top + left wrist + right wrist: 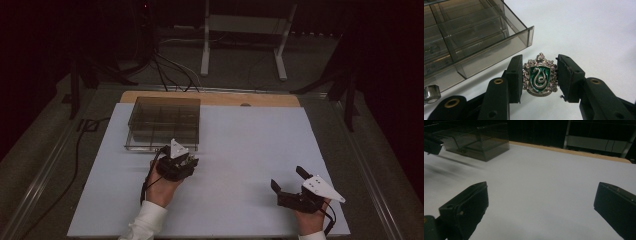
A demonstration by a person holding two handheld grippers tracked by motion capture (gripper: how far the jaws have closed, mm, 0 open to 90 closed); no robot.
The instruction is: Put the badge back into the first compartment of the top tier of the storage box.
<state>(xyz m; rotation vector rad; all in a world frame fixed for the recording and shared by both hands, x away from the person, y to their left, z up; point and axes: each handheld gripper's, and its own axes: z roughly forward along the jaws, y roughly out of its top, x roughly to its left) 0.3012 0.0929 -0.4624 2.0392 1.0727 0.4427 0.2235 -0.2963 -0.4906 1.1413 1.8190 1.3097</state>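
Observation:
A silver crest badge [539, 75] with a green shield and a silver snake sits between the black jaws of my left gripper [539, 75], whose pads press on its two sides. That left gripper [176, 159] hovers just in front of the smoky clear compartment box [163, 123], near its front right corner [530, 35]. My right gripper [290, 181] rests low over the white board at the right, jaws wide apart with nothing between them [541, 202].
The white board [240, 150] lies on a wooden table whose far edge [210, 97] shows behind the box. A small clear knob [431, 93] sits at the left in the left gripper view. Cables and a white stand [245, 30] lie on the floor beyond.

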